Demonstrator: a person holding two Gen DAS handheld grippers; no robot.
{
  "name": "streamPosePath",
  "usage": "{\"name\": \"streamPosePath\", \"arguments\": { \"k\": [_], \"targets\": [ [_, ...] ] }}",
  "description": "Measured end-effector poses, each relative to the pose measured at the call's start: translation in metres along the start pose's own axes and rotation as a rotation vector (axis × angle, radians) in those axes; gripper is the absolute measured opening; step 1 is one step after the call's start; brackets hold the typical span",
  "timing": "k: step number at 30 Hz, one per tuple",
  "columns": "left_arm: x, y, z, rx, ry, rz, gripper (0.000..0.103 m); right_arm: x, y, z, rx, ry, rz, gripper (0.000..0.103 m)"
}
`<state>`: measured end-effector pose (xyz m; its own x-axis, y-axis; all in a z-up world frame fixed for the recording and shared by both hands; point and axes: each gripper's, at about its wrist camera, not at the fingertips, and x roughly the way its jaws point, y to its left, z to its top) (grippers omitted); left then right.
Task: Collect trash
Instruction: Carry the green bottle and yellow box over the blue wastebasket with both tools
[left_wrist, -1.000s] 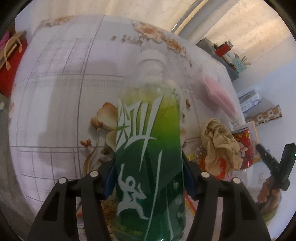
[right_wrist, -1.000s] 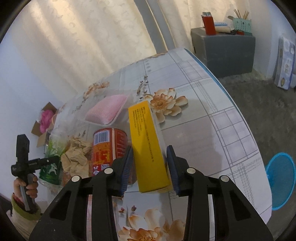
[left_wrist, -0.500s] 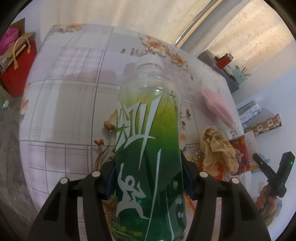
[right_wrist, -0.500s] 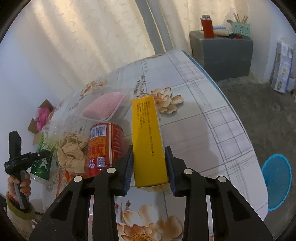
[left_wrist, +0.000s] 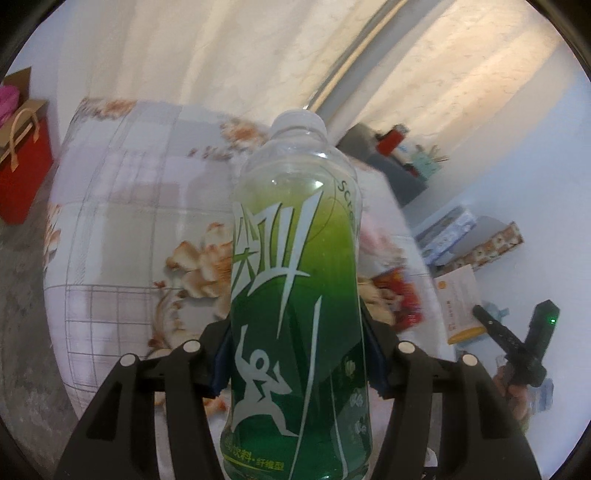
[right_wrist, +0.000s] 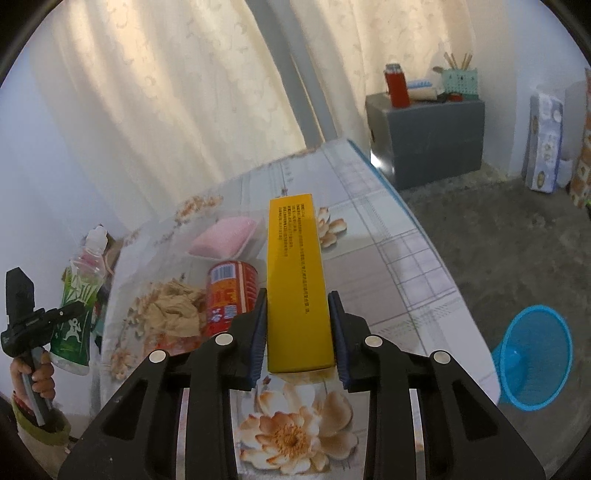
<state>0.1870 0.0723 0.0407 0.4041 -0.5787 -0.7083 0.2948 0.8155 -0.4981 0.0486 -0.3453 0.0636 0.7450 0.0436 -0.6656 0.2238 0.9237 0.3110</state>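
A round table (right_wrist: 399, 258) covered with a glossy floral and grid-patterned cloth is being shown filling the middle of both wrist views, with cream curtains (right_wrist: 166, 110) hanging behind it at 12 o'clock. A grey cabinet (right_wrist: 432, 136) is being seen on the floor at 1 o'clock in the right wrist view, and a round blue mesh waste basket (right_wrist: 535, 358) is standing on the floor at 4 o'clock, just off the table's edge.

A tall yellow rectangular cardboard box (right_wrist: 297, 291) is being held in the right gripper (right_wrist: 297, 332), whose blue pads are being pressed against its two long sides; the box is being carried clear above the cloth, pointing toward 12 o'clock. A green-labelled clear plastic drink bottle (left_wrist: 297, 295) with a pale cap is being clamped at its lower body by the left gripper (left_wrist: 297, 354), its cap pointing toward 12 o'clock and its base lifted off the table.

Still lying on the table, at 9 to 10 o'clock of the yellow box, are a red cylindrical tin can (right_wrist: 231, 295), a crumpled ball of brown paper (right_wrist: 173, 310) touching the can's left side, and a pink sponge (right_wrist: 225, 240) in a clear wrapper just behind them.
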Motion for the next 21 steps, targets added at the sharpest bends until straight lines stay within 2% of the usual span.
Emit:
{"name": "streamPosePath", "arguments": {
  "k": [5, 10, 16, 21],
  "targets": [
    [-0.017, -0.041, -0.001, 0.074, -0.019, -0.077, 0.055, -0.034, -0.009, -0.005, 0.029, -0.057, 0.004, 0.029],
    [-0.021, -0.089, -0.001, 0.163, -0.005, -0.160, 0.055, -0.069, -0.027, -0.017, 0.073, -0.113, -0.016, 0.029],
    [0.003, -0.172, -0.003, 0.282, 0.073, -0.277, 0.055, -0.118, -0.072, -0.039, 0.167, -0.191, -0.084, 0.029],
    [0.050, -0.251, -0.011, 0.365, 0.182, -0.349, 0.055, -0.150, -0.120, -0.066, 0.275, -0.217, -0.161, 0.029]
  ]
}}
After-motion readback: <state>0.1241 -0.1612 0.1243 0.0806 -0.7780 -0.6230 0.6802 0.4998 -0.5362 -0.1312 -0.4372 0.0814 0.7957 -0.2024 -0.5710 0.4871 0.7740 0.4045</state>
